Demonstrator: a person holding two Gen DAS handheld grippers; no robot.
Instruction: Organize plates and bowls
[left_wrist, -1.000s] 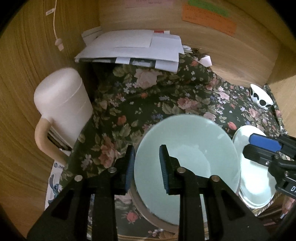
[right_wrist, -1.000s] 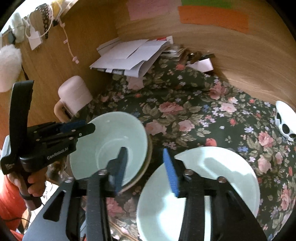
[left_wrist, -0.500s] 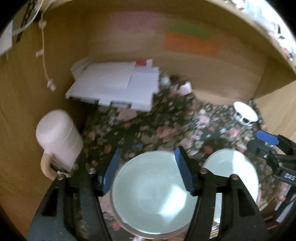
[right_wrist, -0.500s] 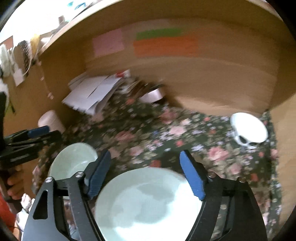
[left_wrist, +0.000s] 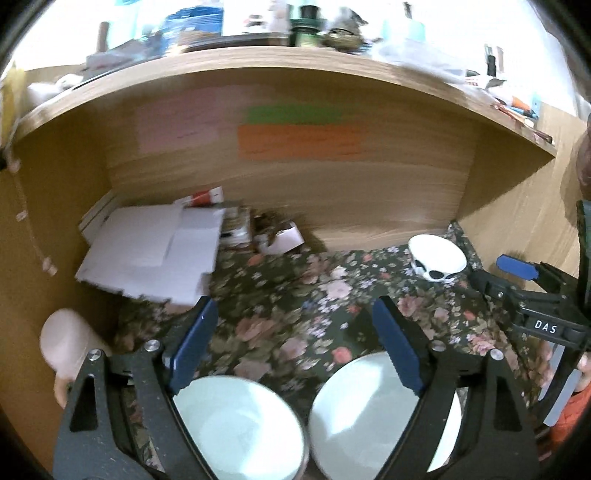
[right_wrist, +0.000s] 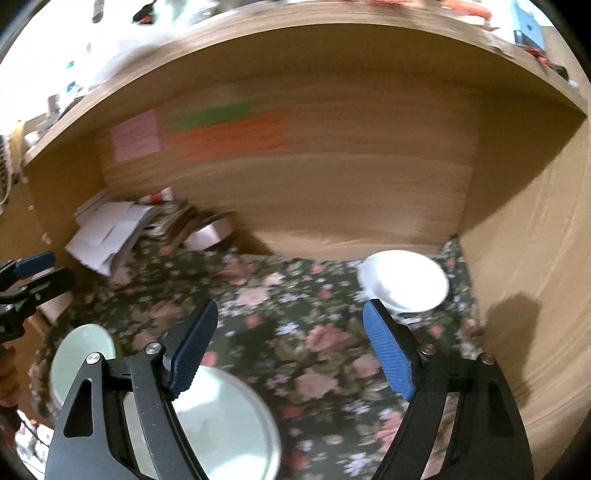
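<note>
Both claws have just been opening: the left claw (left_wrist: 291, 347) and right claw (right_wrist: 288, 350) now gape empty, drawn back from the pale green bowl (left_wrist: 236, 428) and plate (left_wrist: 369, 413). Through the blur, both pieces seem set down on the floral tabletop (left_wrist: 295, 317), so that placement looks done.

Pale bowl (left_wrist: 236, 428) beside plate (left_wrist: 369, 413)

Home desk nook, floral cloth (left_wrist: 280, 332), paper stack (left_wrist: 155, 258), cluttered shelf (left_wrist: 295, 55)
</note>
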